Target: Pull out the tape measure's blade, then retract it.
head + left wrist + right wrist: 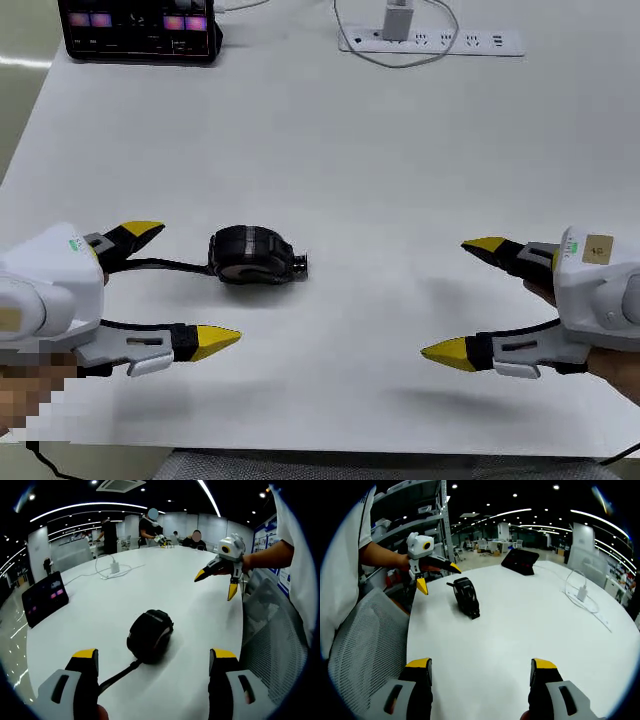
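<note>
Head view: black round tape measure (pixel 252 256) sits well inside white tabletop (pixel 380 150) edges; left gripper (pixel 199 283) just beside it, right gripper (pixel 445 298) well apart, both jaws apart.

The head view looks steeply down from the near edge of the bench (pixel 380 140), the left gripper view faces right from close beside the tape measure (pixel 250 257), the right gripper view faces left from farther off, and all three share it.
</note>
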Demonstrator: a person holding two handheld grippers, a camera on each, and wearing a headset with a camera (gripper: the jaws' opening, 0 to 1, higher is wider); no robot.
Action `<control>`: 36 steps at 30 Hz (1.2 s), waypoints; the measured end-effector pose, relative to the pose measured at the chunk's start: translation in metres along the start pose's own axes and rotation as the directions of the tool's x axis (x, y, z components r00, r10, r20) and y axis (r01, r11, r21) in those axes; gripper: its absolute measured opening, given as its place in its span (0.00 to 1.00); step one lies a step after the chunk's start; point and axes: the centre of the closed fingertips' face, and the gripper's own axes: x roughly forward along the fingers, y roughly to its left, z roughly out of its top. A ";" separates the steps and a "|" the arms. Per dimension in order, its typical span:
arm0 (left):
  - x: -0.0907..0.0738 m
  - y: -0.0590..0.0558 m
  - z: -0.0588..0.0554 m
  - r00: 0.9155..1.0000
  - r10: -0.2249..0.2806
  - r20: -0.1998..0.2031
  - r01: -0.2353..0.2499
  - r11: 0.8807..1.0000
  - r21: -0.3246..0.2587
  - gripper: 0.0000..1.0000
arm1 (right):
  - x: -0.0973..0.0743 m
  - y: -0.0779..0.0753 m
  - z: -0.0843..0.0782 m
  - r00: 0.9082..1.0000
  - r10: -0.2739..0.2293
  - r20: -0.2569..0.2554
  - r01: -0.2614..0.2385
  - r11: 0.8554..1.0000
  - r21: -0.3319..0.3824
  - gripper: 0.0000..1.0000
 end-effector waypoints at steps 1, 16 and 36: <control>0.002 0.000 0.000 1.000 -0.007 -0.005 0.007 1.000 0.010 0.89 | 0.002 -0.001 0.000 1.000 0.003 -0.002 -0.003 1.000 -0.005 0.79; 0.018 0.010 0.003 0.997 -0.064 -0.053 0.069 0.992 0.102 0.86 | 0.023 -0.006 0.003 0.999 0.039 -0.014 -0.040 0.999 -0.027 0.79; 0.038 0.012 -0.003 0.984 -0.110 -0.139 0.136 0.972 0.193 0.80 | 0.049 -0.009 0.007 0.995 0.091 -0.041 -0.094 0.993 -0.078 0.78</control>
